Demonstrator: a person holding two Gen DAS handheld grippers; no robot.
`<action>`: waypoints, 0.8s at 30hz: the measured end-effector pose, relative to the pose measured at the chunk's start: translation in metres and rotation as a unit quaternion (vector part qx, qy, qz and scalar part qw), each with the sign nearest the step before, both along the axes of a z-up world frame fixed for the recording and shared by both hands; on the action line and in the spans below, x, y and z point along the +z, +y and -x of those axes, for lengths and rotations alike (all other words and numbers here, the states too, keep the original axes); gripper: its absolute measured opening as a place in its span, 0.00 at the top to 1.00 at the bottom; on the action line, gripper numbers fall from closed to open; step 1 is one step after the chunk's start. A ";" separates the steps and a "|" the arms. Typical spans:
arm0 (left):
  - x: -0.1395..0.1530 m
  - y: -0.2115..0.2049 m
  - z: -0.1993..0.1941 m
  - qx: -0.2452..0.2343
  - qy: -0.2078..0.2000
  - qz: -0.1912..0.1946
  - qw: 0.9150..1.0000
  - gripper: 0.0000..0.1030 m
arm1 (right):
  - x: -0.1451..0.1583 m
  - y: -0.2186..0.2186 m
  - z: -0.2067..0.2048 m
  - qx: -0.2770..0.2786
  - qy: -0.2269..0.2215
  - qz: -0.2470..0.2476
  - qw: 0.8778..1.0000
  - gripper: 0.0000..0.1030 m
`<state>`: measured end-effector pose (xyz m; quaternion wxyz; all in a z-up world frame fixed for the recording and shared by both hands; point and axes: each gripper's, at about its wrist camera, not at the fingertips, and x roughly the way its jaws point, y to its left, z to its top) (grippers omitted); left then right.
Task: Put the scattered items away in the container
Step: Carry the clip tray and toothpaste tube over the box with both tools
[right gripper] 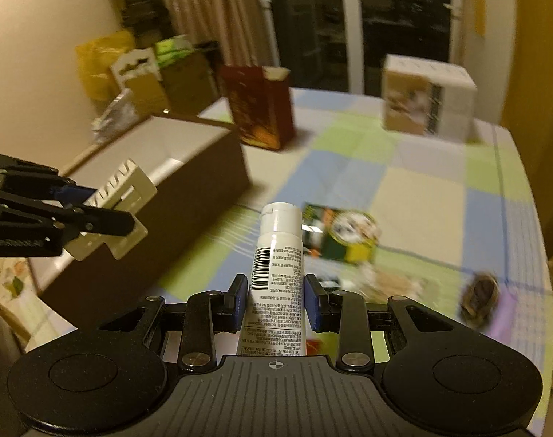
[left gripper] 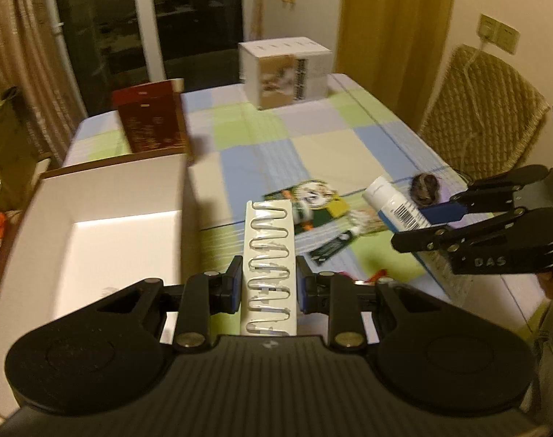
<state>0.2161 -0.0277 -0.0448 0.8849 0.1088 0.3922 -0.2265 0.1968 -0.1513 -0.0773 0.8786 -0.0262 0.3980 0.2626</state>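
While left tongs (left gripper: 269, 284) grip clip card (left gripper: 269, 255) | right tongs (left gripper: 422, 229) read "DAS"

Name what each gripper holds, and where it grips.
Left gripper: white clip card, by its long edges. Right gripper: white tube, around mid-body.

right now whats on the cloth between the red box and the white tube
In the right wrist view, only bare checked tablecloth lies between the red box and the white tube.
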 end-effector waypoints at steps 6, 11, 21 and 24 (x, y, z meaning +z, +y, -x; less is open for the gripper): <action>0.012 0.043 -0.002 0.035 -0.012 -0.007 0.999 0.77 | 0.016 0.038 -0.004 0.035 -0.009 -0.004 0.999 0.66; 0.015 0.074 -0.004 0.059 -0.013 -0.010 0.998 0.77 | 0.023 0.066 -0.005 0.061 -0.013 -0.004 0.998 0.66; 0.018 0.116 -0.013 0.096 -0.018 -0.019 0.995 0.77 | 0.037 0.125 -0.022 0.102 0.000 -0.048 0.994 0.66; 0.018 0.132 -0.019 0.111 -0.017 -0.020 0.993 0.77 | 0.040 0.148 -0.029 0.113 0.005 -0.066 0.991 0.66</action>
